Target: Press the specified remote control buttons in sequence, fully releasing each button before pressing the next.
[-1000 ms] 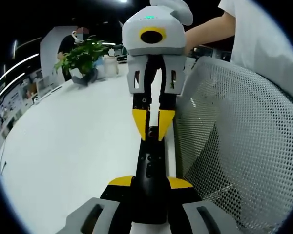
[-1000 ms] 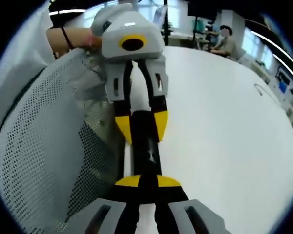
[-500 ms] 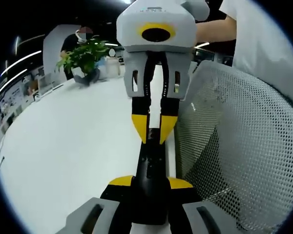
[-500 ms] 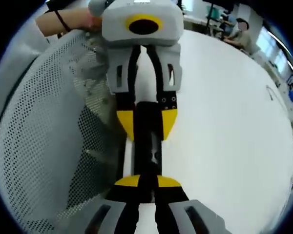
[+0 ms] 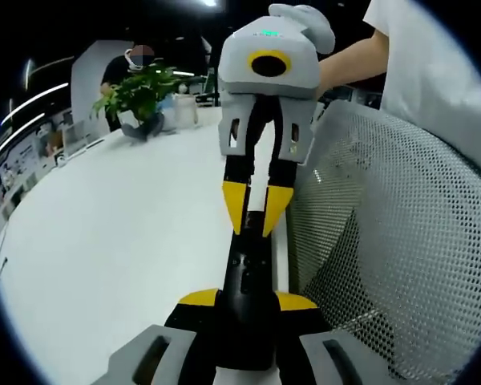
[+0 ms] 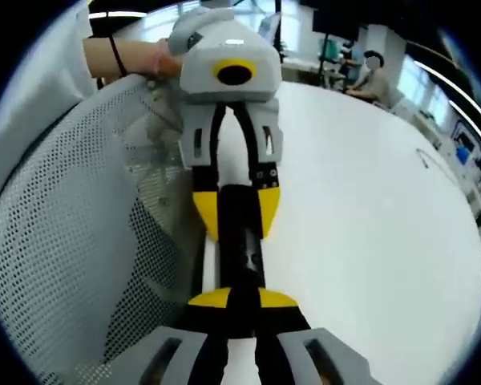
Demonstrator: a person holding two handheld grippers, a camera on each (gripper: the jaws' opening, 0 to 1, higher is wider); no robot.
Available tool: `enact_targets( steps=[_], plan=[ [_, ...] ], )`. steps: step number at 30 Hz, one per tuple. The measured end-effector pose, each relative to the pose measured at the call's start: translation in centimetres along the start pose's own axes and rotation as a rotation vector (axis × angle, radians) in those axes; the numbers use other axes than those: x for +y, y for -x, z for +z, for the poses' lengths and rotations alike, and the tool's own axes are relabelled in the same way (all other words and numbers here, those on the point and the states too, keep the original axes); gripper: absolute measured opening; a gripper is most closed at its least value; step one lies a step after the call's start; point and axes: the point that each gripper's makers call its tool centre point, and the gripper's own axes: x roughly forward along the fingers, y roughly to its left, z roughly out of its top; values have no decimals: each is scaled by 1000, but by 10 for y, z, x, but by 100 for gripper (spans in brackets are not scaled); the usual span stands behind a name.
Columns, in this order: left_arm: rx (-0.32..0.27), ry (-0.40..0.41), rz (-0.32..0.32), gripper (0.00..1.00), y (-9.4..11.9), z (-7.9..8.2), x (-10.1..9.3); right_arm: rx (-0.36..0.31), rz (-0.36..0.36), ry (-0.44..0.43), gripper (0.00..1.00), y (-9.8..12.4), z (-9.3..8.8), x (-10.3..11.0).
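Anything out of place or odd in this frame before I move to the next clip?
Yes: the black remote is not lying on the white table. Both grippers clamp it, the left gripper at one end and the right gripper at the other, over the table edge beside a mesh chair back.

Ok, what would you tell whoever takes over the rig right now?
Left gripper: shut on the far end of the black remote.
Right gripper: shut on the remote's opposite end.
The remote is held between them over the white table, beside a mesh chair back.
Done: the frames don't show which buttons have been pressed.
Left: the button sequence, with a full release between presses.
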Motion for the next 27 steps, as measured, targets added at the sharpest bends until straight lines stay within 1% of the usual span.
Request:
enact_targets(
  steps=[7, 10, 12, 14, 16, 19, 20, 23, 25, 27],
  plan=[
    [2, -5, 0, 24, 0, 0, 0, 42, 24, 42, 7, -2, 2, 0],
    [2, -5, 0, 24, 0, 0, 0, 77, 28, 40, 7, -3, 3, -1],
    [2, -5, 0, 24, 0, 0, 0, 119, 39, 15, 7, -4, 3, -1],
    [2, -3, 0, 24, 0, 0, 0, 170, 47, 23, 7, -5, 2, -1],
    [3, -4, 0, 24, -1, 0, 0, 220, 48, 75, 7, -5, 1, -2],
    [5, -7, 1, 24, -1, 0, 0, 252, 47, 44, 7, -7, 2, -1],
    [5, -7, 1, 24, -1, 0, 0, 261, 49, 55, 7, -7, 2, -1],
    [6, -8, 1, 24, 0, 0, 0, 264, 52, 62, 7, -6, 0, -1],
    [7, -9, 1, 24, 0, 0, 0, 222, 47, 39, 7, -5, 0, -3],
    [7, -10, 1, 24, 0, 0, 0, 148, 23, 3, 7, -4, 1, -3]
  ],
)
